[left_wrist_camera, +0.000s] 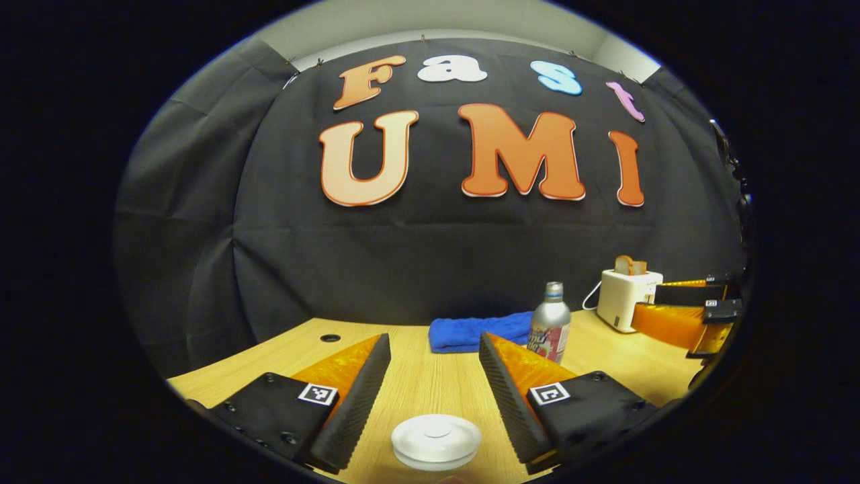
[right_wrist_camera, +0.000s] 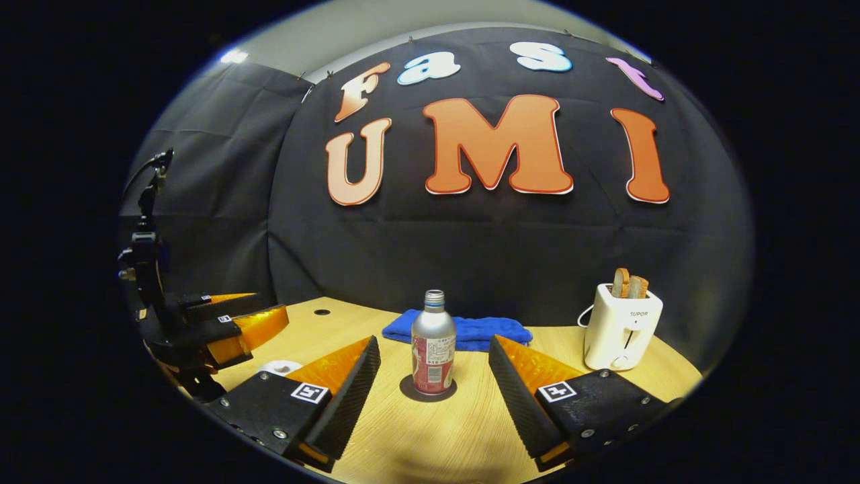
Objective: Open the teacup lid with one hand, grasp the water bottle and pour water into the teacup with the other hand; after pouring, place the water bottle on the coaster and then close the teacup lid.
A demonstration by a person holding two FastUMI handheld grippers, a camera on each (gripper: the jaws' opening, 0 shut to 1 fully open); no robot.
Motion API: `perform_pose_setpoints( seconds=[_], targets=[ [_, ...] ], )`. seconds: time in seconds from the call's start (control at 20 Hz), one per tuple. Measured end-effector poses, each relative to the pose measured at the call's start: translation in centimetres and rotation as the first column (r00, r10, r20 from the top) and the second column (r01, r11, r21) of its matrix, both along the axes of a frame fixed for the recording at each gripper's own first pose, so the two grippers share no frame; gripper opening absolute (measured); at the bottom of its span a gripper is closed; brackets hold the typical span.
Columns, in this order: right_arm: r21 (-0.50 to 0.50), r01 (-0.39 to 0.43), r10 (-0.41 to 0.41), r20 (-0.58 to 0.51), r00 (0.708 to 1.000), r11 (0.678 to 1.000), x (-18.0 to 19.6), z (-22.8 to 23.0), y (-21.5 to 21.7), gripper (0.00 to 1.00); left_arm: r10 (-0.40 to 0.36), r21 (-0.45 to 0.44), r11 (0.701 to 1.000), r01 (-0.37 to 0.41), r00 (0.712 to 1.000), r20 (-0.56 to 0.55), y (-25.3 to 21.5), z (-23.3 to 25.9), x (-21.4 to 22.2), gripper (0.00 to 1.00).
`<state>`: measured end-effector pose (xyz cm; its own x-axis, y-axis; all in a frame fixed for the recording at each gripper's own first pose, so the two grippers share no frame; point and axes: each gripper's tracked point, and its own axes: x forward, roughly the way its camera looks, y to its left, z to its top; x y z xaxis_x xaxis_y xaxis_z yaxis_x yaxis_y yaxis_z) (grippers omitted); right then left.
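Your left gripper (left_wrist_camera: 433, 376): jaws spread wide, nothing held, poised over teacup lid (left_wrist_camera: 437, 440), which sits on cup between fingers, untouched. Your right gripper (right_wrist_camera: 433, 376): jaws spread wide, nothing held, facing water bottle (right_wrist_camera: 433, 343). Bottle upright on dark coaster (right_wrist_camera: 428, 390), mid-table, clear of both fingers. Behind bottle: blue towel (right_wrist_camera: 457, 333), folded flat. Right of towel: white toaster (right_wrist_camera: 621, 326), bread in slots. All on wooden table (right_wrist_camera: 457, 430).

Water bottle (right_wrist_camera: 433, 343) stands on coaster (right_wrist_camera: 428, 393); towel (right_wrist_camera: 470, 332) behind it; toaster (right_wrist_camera: 621, 325) right; teacup lid (left_wrist_camera: 437, 440) apparently left.
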<state>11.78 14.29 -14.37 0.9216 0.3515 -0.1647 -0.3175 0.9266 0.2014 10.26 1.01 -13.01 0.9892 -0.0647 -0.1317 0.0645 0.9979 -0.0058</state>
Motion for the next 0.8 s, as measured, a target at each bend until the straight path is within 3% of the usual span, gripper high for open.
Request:
perform_pose_setpoints(
  seconds=[0.1,0.15,0.2,0.25,0.45,0.8],
  targets=[
    [-0.002,0.027,-0.027,0.037,0.999,1.0,0.0,1.3,-0.7,0.98,0.0,-0.003,1.0,0.0,0.999,0.032,-0.2,1.8,0.0,0.96],
    [-0.007,0.038,-0.037,0.053,0.998,0.999,-0.1,1.9,-1.0,0.98,0.0,-0.011,1.0,0.001,0.999,0.044,-0.2,2.5,-0.1,0.92],
    [-0.014,0.052,-0.051,0.062,0.997,0.999,-0.1,2.4,-1.4,0.97,-0.003,-0.022,1.0,0.004,0.999,0.051,-0.3,3.4,-0.3,0.97],
    [-0.018,0.067,-0.065,0.074,0.995,0.998,-0.2,2.8,-1.8,0.98,-0.001,-0.031,1.0,0.003,0.999,0.053,-0.4,3.9,-0.2,0.91],
    [-0.021,0.148,-0.144,0.14,0.98,0.989,-0.1,5.0,-3.8,0.97,0.014,-0.032,0.999,-0.011,0.996,0.093,0.2,5.9,0.1,0.96],
    [-0.014,0.181,-0.176,0.167,0.97,0.983,-0.3,6.0,-4.5,0.97,0.046,-0.028,0.999,-0.042,0.984,0.174,0.2,9.1,0.5,1.0]
  ],
)
